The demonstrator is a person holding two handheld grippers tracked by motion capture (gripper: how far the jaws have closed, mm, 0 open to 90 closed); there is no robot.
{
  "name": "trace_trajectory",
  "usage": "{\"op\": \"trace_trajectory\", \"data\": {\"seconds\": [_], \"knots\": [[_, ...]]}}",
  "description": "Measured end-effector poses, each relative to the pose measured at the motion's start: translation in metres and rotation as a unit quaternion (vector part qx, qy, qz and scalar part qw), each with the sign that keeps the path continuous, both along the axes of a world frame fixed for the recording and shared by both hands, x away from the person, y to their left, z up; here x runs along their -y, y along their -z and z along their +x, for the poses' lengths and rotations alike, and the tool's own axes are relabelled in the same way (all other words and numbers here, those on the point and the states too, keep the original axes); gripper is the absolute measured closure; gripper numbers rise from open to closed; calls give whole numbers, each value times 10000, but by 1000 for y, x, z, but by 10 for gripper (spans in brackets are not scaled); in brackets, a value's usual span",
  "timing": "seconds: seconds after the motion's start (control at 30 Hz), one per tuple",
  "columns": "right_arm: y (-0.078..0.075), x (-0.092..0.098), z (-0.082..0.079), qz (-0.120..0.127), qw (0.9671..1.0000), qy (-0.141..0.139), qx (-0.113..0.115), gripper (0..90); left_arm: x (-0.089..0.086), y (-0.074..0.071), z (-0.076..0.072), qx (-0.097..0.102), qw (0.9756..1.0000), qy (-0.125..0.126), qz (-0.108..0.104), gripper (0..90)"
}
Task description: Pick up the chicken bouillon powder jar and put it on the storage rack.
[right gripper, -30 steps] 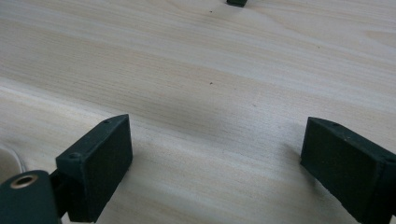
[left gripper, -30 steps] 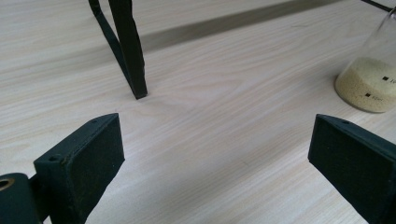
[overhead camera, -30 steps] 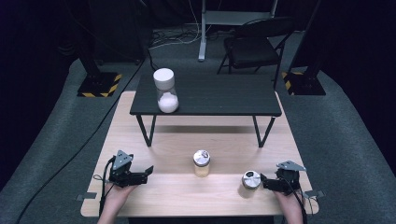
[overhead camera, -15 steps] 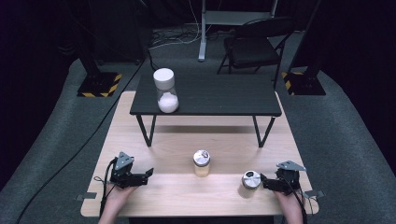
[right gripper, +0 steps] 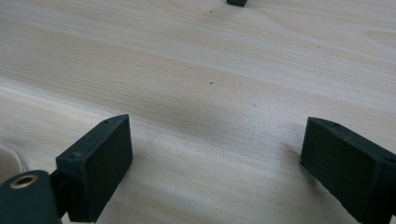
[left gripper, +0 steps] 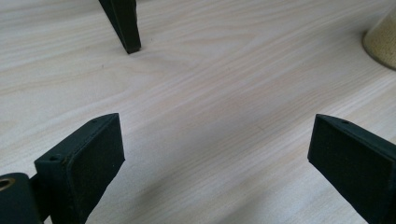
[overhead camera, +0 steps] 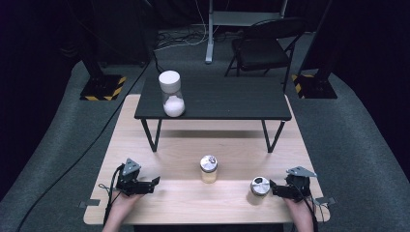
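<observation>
Two spread, empty grippers, left (overhead camera: 155, 181) and right (overhead camera: 270, 185), rest on the pale wooden table (overhead camera: 159, 203); the small silver-lidded jar (overhead camera: 259, 186) just beside the right one is best approached level, jaws squared around its body.

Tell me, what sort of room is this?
Probably a lab or studio set up for recording, not a home. Black curtains close it in, weighted stands with hazard stripes flank a wooden table, cables run over the grey carpet, and a folding chair waits behind.

Matt pale wood table (overhead camera: 193, 198), grained
</observation>
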State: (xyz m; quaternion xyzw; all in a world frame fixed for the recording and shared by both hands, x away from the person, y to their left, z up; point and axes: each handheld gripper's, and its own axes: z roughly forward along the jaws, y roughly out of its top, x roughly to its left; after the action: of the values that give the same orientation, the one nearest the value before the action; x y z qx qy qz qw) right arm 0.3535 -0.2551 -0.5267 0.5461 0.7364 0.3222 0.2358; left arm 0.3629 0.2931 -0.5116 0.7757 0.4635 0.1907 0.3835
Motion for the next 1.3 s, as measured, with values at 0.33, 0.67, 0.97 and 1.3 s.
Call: {"op": "trace_trajectory", "data": {"seconds": [0.33,0.67,0.97,1.3], "knots": [[0,1,-1,10,10000,9,11,90,2,9,3,-209,9997,-2,133,35],[-2,4,-2,198,9997,103,55,108,2,14,5,-339,9992,-61,212,38],[-4,4,-4,201,9996,123,125,113,4,16,5,-311,9990,-71,312,40],[-11,1,-7,225,9993,138,256,115,7,17,5,-257,9985,-66,472,38]]}}
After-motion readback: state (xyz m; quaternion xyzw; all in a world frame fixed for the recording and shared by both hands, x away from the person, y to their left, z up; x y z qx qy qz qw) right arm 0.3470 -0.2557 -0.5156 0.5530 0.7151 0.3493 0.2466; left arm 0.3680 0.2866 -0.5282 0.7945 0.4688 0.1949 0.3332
